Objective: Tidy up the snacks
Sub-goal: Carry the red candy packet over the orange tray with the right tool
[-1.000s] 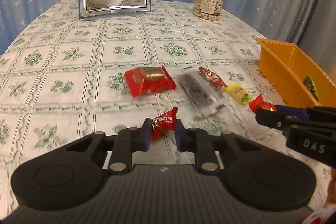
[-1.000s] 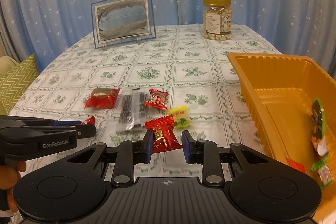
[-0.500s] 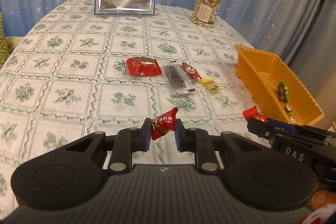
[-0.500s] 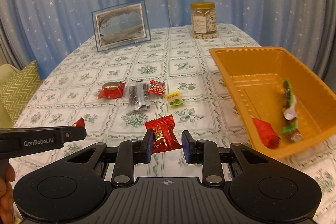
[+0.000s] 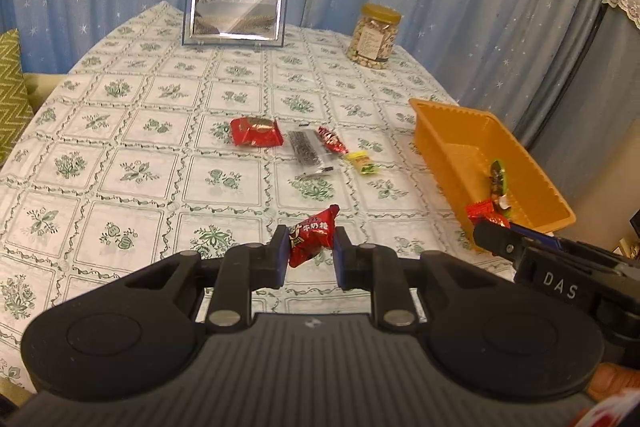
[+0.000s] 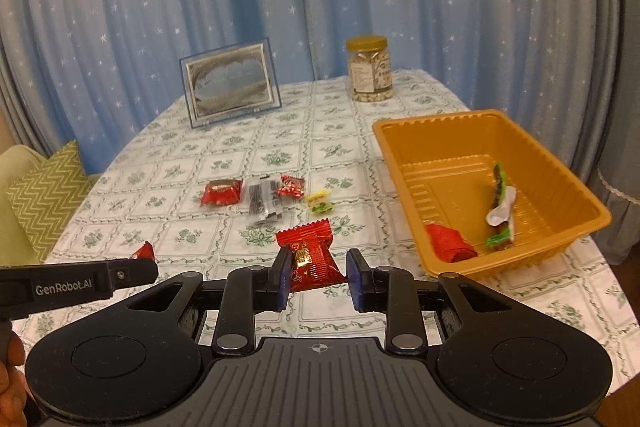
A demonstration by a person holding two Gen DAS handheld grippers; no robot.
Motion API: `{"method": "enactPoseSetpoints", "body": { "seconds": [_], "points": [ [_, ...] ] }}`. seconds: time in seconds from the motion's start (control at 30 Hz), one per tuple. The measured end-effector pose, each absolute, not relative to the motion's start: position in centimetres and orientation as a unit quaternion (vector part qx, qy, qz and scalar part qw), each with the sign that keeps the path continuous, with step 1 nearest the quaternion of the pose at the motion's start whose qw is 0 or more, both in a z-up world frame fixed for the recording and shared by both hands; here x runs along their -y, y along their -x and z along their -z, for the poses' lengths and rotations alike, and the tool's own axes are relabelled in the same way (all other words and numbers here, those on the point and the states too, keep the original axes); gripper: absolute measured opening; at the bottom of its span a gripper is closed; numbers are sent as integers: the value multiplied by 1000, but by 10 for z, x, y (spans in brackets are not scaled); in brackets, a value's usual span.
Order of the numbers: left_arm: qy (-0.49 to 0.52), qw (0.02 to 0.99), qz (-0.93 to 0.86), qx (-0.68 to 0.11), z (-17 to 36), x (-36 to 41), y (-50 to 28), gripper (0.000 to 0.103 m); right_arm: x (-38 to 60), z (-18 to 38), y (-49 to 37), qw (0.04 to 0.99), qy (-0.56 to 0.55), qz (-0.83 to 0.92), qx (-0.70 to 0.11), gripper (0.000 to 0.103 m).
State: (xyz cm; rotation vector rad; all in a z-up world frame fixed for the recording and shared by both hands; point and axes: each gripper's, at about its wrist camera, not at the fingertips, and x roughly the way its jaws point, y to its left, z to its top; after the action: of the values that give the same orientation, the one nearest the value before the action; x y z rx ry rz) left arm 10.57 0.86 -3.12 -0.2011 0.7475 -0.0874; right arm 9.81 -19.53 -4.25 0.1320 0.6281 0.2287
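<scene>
The left gripper [image 5: 310, 253] was clamped on a small red candy [image 5: 311, 235], its blue pads pressing the wrapper from both sides and one twisted end sticking up above the tips. The right gripper [image 6: 318, 277] was closed the same way on a red foil snack packet [image 6: 311, 255], whose crimped upper edge stood clear of the pads. Both loads hung in the air above the near part of the table [image 5: 120, 131], not touching it.

A white cloth printed with green floral squares covered the table, and blue curtains [image 6: 160, 7] dotted with small stars hung behind its far edge. A green zigzag cushion [image 6: 48, 195] lay off the left edge.

Along the right edge sat an orange tray [image 6: 592, 217]. In it lay a red packet [image 6: 450, 247] at the near left corner and a long green-and-dark wrapper [image 6: 500, 205] toward the right wall.

In the middle of the table a loose row remained: a red pouch [image 5: 256, 131], a clear packet of dark sticks [image 5: 306, 151], a small red twisted wrapper [image 5: 332, 141] touching it, and a yellow-green sweet [image 5: 362, 163] nearest the tray.

At the far edge stood a silver picture frame [image 5: 235, 11] and, to its right, a clear jar [image 5: 374, 37] with a yellow lid. Nothing lay between the grippers and the tray.
</scene>
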Motion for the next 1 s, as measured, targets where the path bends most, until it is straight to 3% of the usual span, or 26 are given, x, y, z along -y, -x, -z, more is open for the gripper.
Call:
{"method": "enactPoseSetpoints", "body": {
  "seconds": [0.5, 1.0],
  "points": [
    [98, 923, 93, -360, 13, 35, -109, 20, 242, 27, -85, 949, -84, -65, -297, 29],
    [83, 907, 186, -369, 18, 136, -169, 20, 344, 21, -118, 951, -129, 24, -282, 29]
  ]
}}
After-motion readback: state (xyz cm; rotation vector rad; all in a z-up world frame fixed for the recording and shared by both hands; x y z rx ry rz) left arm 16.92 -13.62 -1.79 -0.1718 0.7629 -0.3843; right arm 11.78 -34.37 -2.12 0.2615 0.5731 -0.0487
